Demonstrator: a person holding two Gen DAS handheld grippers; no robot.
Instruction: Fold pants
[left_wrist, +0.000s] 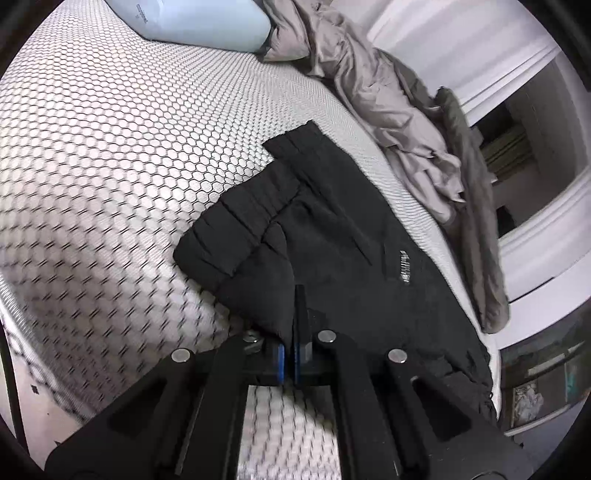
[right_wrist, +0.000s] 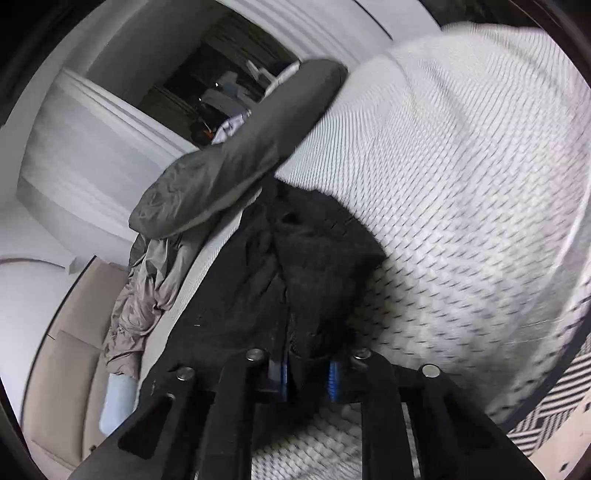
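Note:
Black pants (left_wrist: 332, 229) lie on a white mattress (left_wrist: 110, 166) printed with a hexagon pattern, waistband toward the upper left. A small silver logo shows on one leg. At the near edge of the fabric my left gripper (left_wrist: 295, 317) is shut, its fingers pressed together on a fold of the pants. In the right wrist view the pants (right_wrist: 295, 258) are bunched at the mattress (right_wrist: 461, 184) edge. My right gripper (right_wrist: 308, 356) is shut on a thick bunch of that cloth, which fills the gap between its blue pads and hides the fingertips.
A pale blue pillow (left_wrist: 207, 22) lies at the head of the bed. Crumpled grey bedding (left_wrist: 369, 85) and a dark grey blanket (left_wrist: 476, 229) run along the far side, next to white cabinets (left_wrist: 535, 258). Beige floor (right_wrist: 74, 332) and a patterned rug (right_wrist: 554, 413) lie below.

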